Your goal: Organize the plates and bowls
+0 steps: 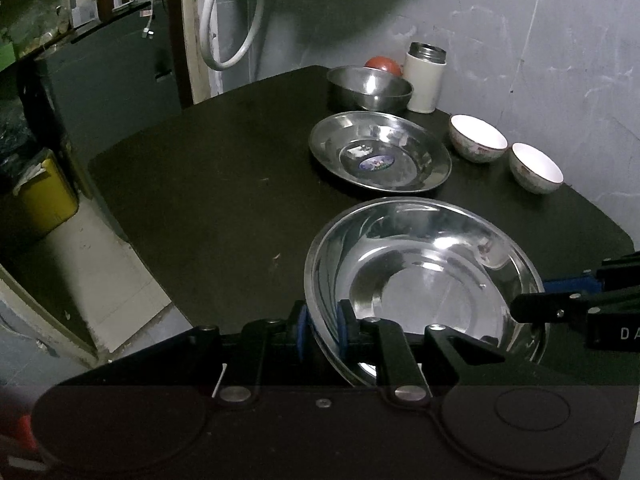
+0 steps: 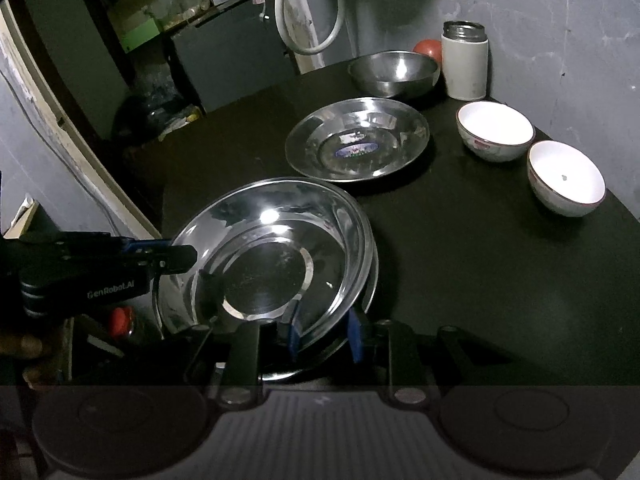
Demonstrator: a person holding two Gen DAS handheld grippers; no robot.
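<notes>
— Steel all over this bench (image 1: pixel 200 184). What is the left tool (image 1: pixel 322 330) doing?

— Its blue pads are narrow, pinched on the near rim of the big steel plate (image 1: pixel 424 276), one pad inside the rim and one outside.

— And the right tool (image 2: pixel 326 336)?

— Same story on the opposite side: its blue pads clamp the plate's rim. From the right wrist view there seem to be two rims there, one plate nested on another, though I cannot tell for sure.

— Where does the plate sit?

— At the near part of the black bench, tilted between the two tools. Whether its underside touches the bench, I cannot tell.

— What lies beyond it?

— A second steel plate (image 1: pixel 380 152) with an oval sticker in its middle, flat on the bench and just beyond the held one. Behind that stands a deep steel bowl (image 1: pixel 370 88).

— Anything beside the bowl?

— A white canister (image 1: pixel 424 80) with a metal neck, just to its right by the wall, and a red round thing (image 1: pixel 383 65) behind the bowl, mostly hidden.

— The china?

— Two white bowls (image 1: pixel 478 138) (image 1: pixel 536 168) with patterned outsides, upright, side by side along the wall to the right of the stickered plate, close together but apart.
</notes>
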